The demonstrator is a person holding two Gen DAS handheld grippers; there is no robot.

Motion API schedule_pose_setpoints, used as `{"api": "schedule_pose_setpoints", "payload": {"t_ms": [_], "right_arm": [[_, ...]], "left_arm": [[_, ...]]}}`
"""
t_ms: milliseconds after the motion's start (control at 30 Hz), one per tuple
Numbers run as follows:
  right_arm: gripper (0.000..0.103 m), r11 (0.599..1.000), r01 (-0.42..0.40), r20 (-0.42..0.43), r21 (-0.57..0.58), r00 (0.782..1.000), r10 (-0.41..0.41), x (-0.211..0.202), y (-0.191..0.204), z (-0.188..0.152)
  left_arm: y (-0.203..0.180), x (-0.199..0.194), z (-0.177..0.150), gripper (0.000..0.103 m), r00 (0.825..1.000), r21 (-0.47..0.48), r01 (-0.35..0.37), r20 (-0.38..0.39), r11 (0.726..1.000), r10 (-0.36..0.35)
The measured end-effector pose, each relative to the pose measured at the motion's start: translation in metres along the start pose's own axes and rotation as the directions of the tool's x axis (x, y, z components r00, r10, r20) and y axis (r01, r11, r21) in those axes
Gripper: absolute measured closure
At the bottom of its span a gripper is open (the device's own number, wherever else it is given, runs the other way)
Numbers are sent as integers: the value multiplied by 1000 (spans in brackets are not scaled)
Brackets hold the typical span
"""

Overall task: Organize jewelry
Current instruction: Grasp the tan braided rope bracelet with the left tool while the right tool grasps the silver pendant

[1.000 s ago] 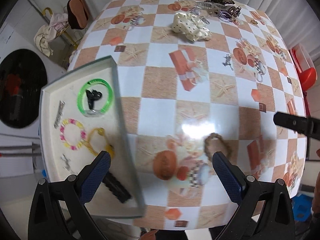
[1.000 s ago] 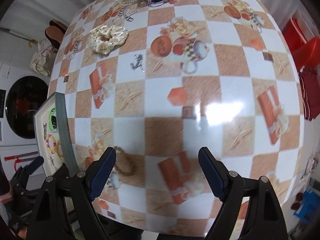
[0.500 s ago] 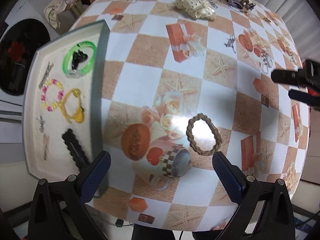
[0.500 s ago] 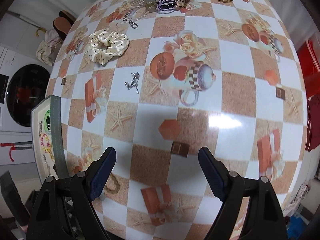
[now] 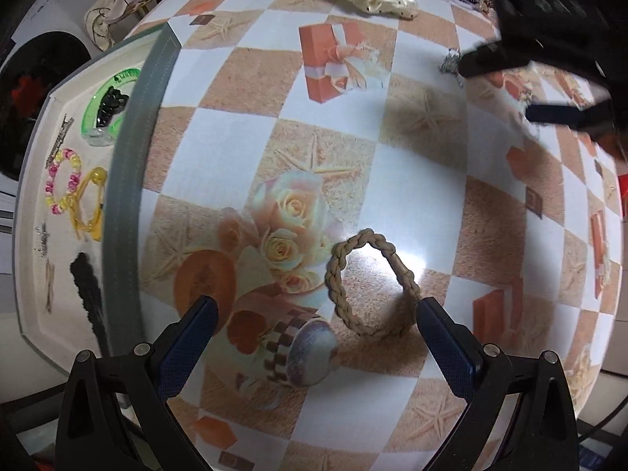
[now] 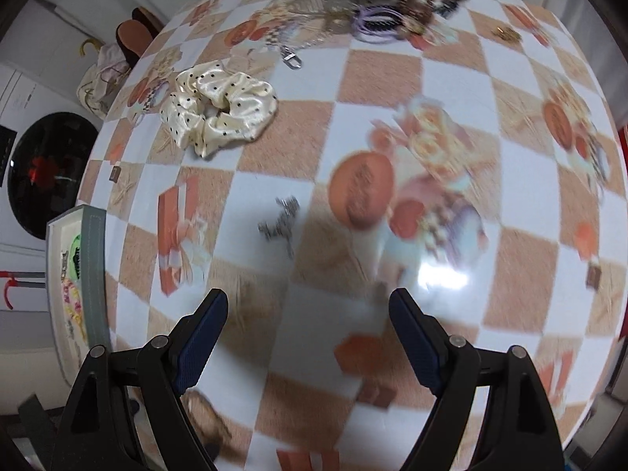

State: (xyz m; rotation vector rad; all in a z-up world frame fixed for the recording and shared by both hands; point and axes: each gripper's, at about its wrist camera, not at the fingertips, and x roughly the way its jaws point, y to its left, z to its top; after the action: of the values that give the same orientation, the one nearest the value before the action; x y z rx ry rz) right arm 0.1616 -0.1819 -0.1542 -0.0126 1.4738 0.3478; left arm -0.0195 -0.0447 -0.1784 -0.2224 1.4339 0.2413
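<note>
A tan braided hair tie (image 5: 406,278) lies flat on the checkered tablecloth. My left gripper (image 5: 317,306) points down over it, open, with the tie just ahead of the right fingertip and untouched. At the left stands the grey-rimmed tray (image 5: 129,180) holding a green bangle (image 5: 92,125), a beaded bracelet (image 5: 62,180) and a black clip (image 5: 88,290). My right gripper (image 6: 308,298) is open with nothing between its jaws, which are closing a little. A small silver charm (image 6: 280,223) lies ahead of it. In the left wrist view the right gripper (image 5: 498,90) hangs at the top right.
A cream dotted scrunchie (image 6: 219,114) and a heap of clips and chains (image 6: 376,19) sit at the table's far side. Beyond the tray and the table edge a washing machine door (image 6: 47,172) shows. A bag (image 5: 114,11) hangs past the far left corner.
My left gripper has sunk toward the braided tie, which now looks larger and nearer its fingers. My right gripper has moved across the table toward the silver charm and the scrunchie.
</note>
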Motion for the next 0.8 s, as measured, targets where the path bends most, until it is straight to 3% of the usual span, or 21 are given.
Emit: {"api": "schedule_pose_setpoints", "payload": {"t_ms": [133, 167, 333, 433, 533, 567, 667, 800], "right_arm": [[24, 999, 25, 14, -32, 1000, -24, 13, 9, 9], [25, 999, 31, 17, -39, 999, -31, 16, 11, 11], [31, 992, 89, 61, -87, 995, -84, 21, 23, 17], [45, 980, 143, 84, -135, 988, -133, 24, 34, 18], [70, 963, 205, 103, -176, 976, -189, 24, 44, 17], [79, 963, 202, 102, -178, 977, -186, 24, 45, 18], [94, 965, 201, 93, -167, 978, -187, 23, 44, 18], [98, 979, 167, 69, -121, 985, -159, 18, 34, 15]], "left_arm": [[-12, 6, -2, 1, 1000, -8, -2, 6, 1000, 2], [-14, 8, -4, 8, 1000, -8, -1, 8, 1000, 1], [-31, 8, -9, 13, 1000, -8, 2, 21, 1000, -2], [-41, 4, -10, 27, 999, 9, 15, 28, 1000, -16], [-53, 0, -11, 49, 999, 44, 28, 30, 999, -29], [-55, -2, -11, 61, 999, 52, 32, 30, 998, -33], [-57, -4, -10, 82, 998, 47, 60, 18, 997, -61], [-40, -7, -6, 85, 991, -15, 132, 2, 991, -132]]}}
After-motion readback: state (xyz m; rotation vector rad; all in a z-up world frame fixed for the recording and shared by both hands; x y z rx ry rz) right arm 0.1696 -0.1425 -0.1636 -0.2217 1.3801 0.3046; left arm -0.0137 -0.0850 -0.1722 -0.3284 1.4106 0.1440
